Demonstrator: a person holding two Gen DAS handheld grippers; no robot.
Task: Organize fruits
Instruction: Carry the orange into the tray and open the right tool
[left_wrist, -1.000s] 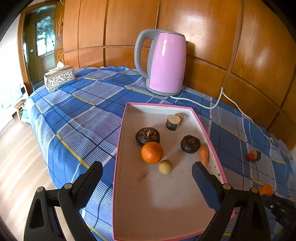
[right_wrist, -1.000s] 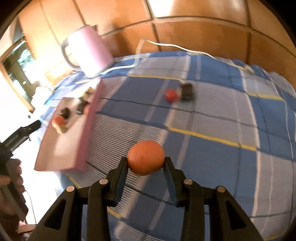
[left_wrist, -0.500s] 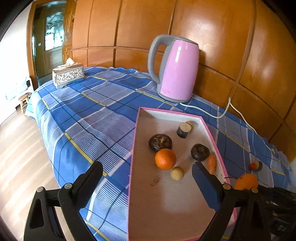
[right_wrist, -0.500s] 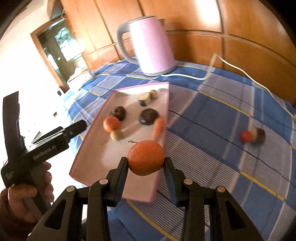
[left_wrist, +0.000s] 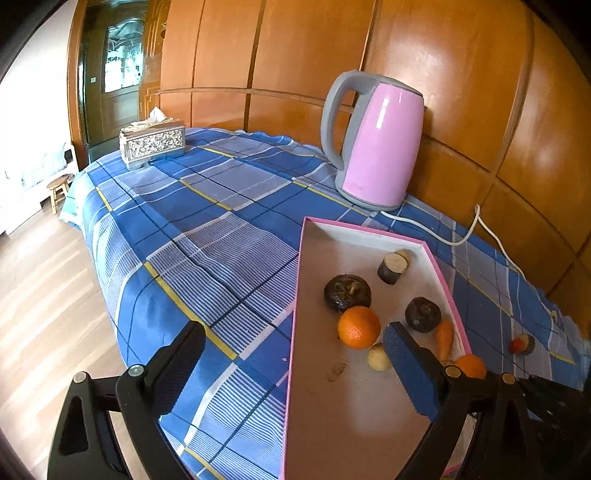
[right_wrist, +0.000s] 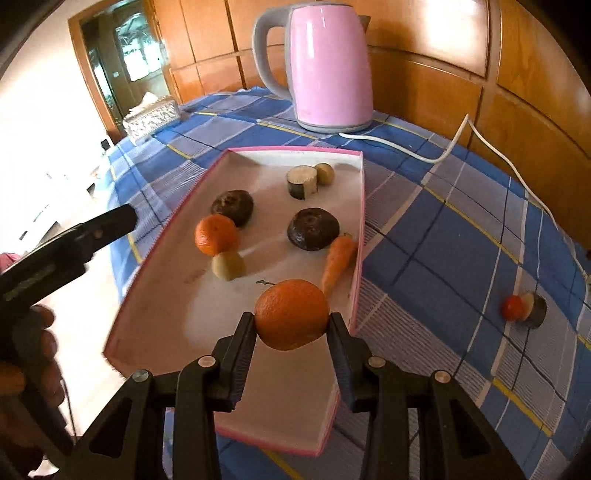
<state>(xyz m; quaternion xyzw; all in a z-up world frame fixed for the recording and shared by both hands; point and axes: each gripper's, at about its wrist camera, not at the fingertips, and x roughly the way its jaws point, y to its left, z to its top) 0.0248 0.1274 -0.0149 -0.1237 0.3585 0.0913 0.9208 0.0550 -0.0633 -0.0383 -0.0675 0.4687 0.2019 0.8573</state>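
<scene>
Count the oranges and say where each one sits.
2. One orange lies in the pink tray beside a dark fruit; the other orange is clamped in the right claw over the tray's near end. None seem hidden.

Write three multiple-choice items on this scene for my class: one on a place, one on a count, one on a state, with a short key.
1. Where is the kettle?
A. In the tray
B. On the cloth beyond the tray
C. On the floor

2. How many oranges lie in the tray?
A. One
B. Three
C. None

3. What is the right hand-held gripper doing?
A. Standing empty
B. Holding a carrot
C. Holding an orange

Key: 1 B, the kettle stands behind the tray's far rim. 2 A, one orange lies inside; the other orange is held above it. 3 C, both fingers press that orange.
</scene>
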